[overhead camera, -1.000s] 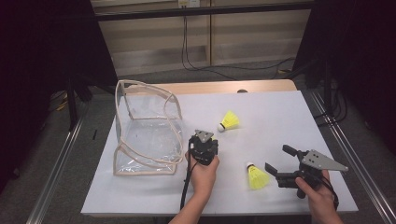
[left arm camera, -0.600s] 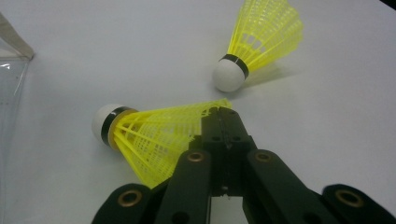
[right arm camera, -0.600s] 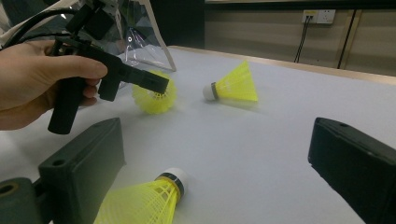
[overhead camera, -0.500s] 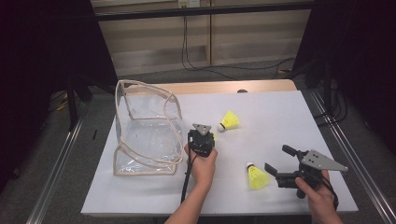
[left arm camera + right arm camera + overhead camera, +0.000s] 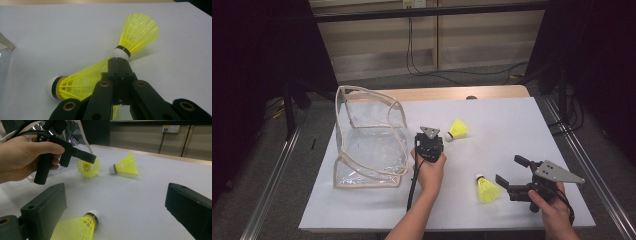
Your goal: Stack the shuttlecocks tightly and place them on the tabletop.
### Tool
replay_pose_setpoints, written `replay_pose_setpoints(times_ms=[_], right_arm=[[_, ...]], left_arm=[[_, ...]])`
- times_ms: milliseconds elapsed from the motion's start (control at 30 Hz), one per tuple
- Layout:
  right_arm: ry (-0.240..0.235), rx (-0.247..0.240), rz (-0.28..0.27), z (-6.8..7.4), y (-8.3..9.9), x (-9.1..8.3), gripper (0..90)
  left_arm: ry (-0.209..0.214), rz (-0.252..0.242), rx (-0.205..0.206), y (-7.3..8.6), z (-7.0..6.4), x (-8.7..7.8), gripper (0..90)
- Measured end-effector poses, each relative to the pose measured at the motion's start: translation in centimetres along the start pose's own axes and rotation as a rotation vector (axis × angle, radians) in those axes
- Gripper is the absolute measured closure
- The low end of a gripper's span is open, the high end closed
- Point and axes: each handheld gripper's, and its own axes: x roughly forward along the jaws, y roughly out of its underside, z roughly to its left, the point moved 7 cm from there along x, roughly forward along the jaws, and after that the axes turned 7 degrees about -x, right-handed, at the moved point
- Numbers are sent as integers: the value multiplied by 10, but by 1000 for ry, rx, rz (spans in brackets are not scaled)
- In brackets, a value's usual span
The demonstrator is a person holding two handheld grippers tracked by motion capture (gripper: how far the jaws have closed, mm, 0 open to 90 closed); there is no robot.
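Left gripper (image 5: 120,60) pinching a yellow shuttlecock (image 5: 82,82) by the skirt; carry level to clear bag (image 5: 367,140), left edge of desk (image 5: 522,125). Right gripper (image 5: 511,176) spread beside second shuttlecock (image 5: 486,189).

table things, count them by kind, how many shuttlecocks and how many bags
Yellow plastic shuttlecocks with white cork tips: 3: one held in the left tool, one lying free beside it, one between the right tool's open jaws.
Clear plastic bag with beige trim: 1.
Total: 4.
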Motion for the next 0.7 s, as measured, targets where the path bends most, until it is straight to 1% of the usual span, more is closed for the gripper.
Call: replay_pose_setpoints(times_ms=[67, 267, 333, 367, 433, 533, 567, 700], right_arm=[[1, 1, 2, -1, 1, 0, 30], [-1, -2, 1, 0, 0, 0, 30], [0, -1, 0, 0, 0, 0, 30], [0, 0, 0, 0, 0, 0, 30], [1, 0, -1, -1, 0, 0, 30], [-1, -2, 0, 0, 0, 0, 30], [-1, -3, 1, 0, 0, 0, 30], [0, 0, -2, 0, 0, 0, 30]], left_arm=[[6, -2, 4, -2, 0, 0, 900], [3, 4, -7, -2, 2, 5, 900], [14, 4, -4, -2, 1, 5, 894], [21, -5, -7, -2, 0, 5, 890], [26, 0, 1, -3, -2, 6, 884], [34, -3, 3, -7, -3, 5, 881], [31, -10, 4, -9, -3, 5, 879], [48, -17, 23, -13, -7, 0, 845]])
